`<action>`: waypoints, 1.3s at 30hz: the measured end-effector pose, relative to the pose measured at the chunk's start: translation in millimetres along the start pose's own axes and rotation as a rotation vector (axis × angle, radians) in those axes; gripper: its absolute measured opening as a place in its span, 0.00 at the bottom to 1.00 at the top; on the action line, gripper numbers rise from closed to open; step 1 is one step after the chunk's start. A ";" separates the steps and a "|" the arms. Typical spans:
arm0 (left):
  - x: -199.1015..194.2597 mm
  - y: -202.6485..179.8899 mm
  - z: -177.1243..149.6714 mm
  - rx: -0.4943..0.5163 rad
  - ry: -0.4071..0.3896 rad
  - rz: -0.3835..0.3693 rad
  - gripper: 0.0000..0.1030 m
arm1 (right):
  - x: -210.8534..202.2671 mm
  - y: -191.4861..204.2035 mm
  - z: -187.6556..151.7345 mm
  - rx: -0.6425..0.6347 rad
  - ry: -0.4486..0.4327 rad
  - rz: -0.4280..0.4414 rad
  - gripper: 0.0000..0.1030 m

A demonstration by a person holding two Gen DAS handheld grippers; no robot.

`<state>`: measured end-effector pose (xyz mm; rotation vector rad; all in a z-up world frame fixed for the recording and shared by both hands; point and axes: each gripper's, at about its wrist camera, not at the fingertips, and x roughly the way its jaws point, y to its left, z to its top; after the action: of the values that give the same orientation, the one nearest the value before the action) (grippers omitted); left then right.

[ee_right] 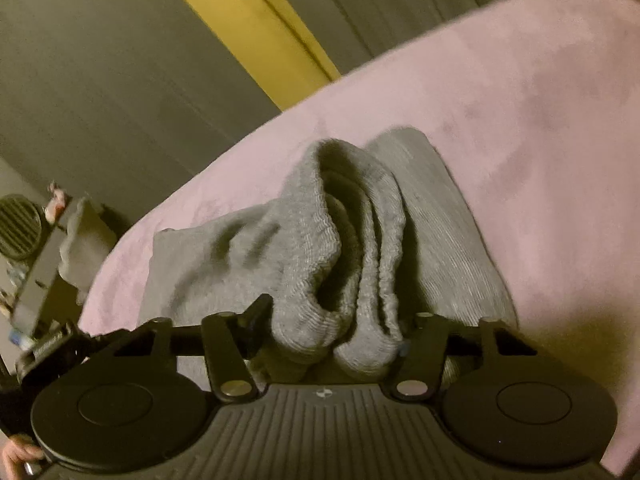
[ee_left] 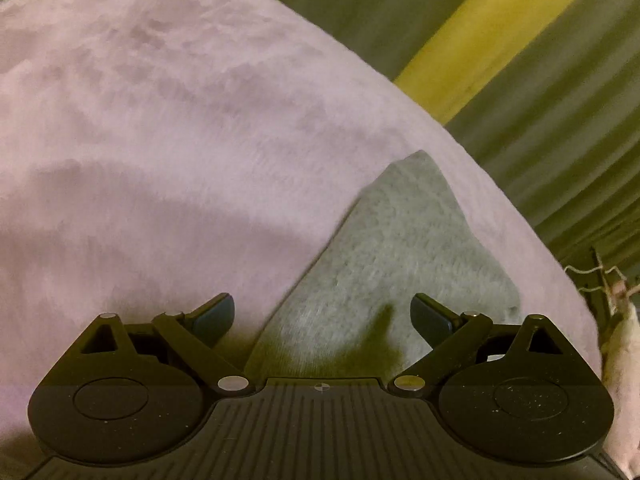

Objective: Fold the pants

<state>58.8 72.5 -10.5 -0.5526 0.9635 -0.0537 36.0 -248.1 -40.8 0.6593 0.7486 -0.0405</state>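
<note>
Pants [ee_right: 304, 240] of grey knit lie on a pink fleecy blanket [ee_right: 540, 120] that covers the whole working surface, with a dull green curtain [ee_right: 100, 80] and a yellow stripe [ee_right: 248, 28] beyond its far edge. In the right wrist view the ribbed waistband is bunched and lifted into thick folds right at the right gripper [ee_right: 332, 332], whose two black fingers stand at a middling gap with the cloth filling the space between them and pressing against both sides, so it grips the waistband. The rest of the garment trails away to the left and far side, flat on the blanket. In the left wrist view the left gripper [ee_left: 322, 314] hangs over a flat grey part of the pants [ee_left: 408, 240], its fingers spread wide and holding nothing, with a dark shadow on the cloth between them.
</note>
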 end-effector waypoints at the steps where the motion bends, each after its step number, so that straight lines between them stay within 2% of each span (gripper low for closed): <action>1: -0.9 0.6 0.1 -0.004 -0.003 -0.005 0.95 | -4.5 3.1 1.0 -0.005 -0.008 0.001 0.48; 5: -3.8 -4.3 -1.4 0.027 -0.019 -0.014 0.95 | -38.7 -4.3 7.1 0.087 -0.091 0.115 0.47; 7: -0.3 -9.2 -2.2 0.058 -0.009 -0.010 0.95 | -46.7 -10.2 5.8 0.070 -0.117 0.109 0.49; 8: 1.4 -11.9 -2.9 0.073 -0.003 -0.004 0.95 | -44.7 -13.8 5.3 0.049 -0.113 0.074 0.51; 9: 2.9 -15.3 -3.5 0.095 0.001 0.003 0.95 | -38.5 -18.6 3.9 0.022 -0.096 0.018 0.61; 11: 3.8 -23.6 -4.8 0.155 -0.003 0.024 0.95 | -20.3 -26.0 -0.5 -0.043 -0.034 -0.139 0.67; 12: 3.2 -28.2 -5.3 0.190 -0.015 0.036 0.95 | -18.0 -30.1 -4.4 -0.052 -0.029 -0.159 0.74; 15: -4.2 -47.3 -7.1 0.314 -0.088 0.063 0.95 | -37.0 -27.4 0.2 -0.026 -0.087 -0.118 0.76; 17: -7.5 -64.3 -8.2 0.407 -0.100 0.009 0.95 | -53.3 -23.5 5.1 -0.055 -0.158 -0.144 0.79; 18: -8.1 -74.3 -9.0 0.456 -0.102 -0.020 0.95 | -62.3 -22.3 6.8 -0.064 -0.197 -0.130 0.79; 20: -6.2 -95.1 -10.7 0.560 -0.113 -0.055 0.95 | -77.5 -24.8 7.2 -0.040 -0.248 -0.041 0.78; 21: -3.1 -107.0 -11.1 0.622 -0.118 -0.063 0.95 | -82.1 -26.3 6.1 -0.026 -0.266 0.013 0.75; 23: 4.8 -126.0 -10.6 0.710 -0.125 -0.059 0.95 | -83.3 -27.4 0.9 -0.015 -0.269 0.090 0.49; 24: 9.4 -132.7 -9.3 0.740 -0.125 -0.061 0.95 | -80.0 -26.9 -1.1 -0.006 -0.255 0.107 0.31; 28: 34.7 -150.4 1.4 0.787 -0.107 -0.065 0.95 | -53.6 -24.0 -9.8 0.006 -0.149 0.150 0.28; 30: 53.1 -151.8 10.5 0.756 -0.046 -0.097 0.94 | -42.9 -21.8 -16.7 -0.047 -0.113 0.105 0.21; 32: 73.2 -149.9 19.1 0.707 0.015 -0.115 0.91 | -41.1 -21.9 -17.4 -0.059 -0.112 0.108 0.20; 34: 89.3 -147.3 23.9 0.695 0.028 -0.102 0.90 | -39.4 -26.3 -14.5 -0.045 -0.106 0.124 0.20; 37: 110.4 -151.1 23.9 0.773 -0.002 0.010 0.87 | -40.0 -28.7 -15.8 -0.054 -0.110 0.132 0.20; 39: 112.3 -157.0 21.7 0.824 -0.056 0.084 0.86 | -40.9 -26.7 -14.6 -0.075 -0.112 0.126 0.20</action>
<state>171.9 -85.4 -13.0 0.2440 0.8200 -0.3413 -10.3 -269.0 -36.9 0.6262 0.5967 0.0656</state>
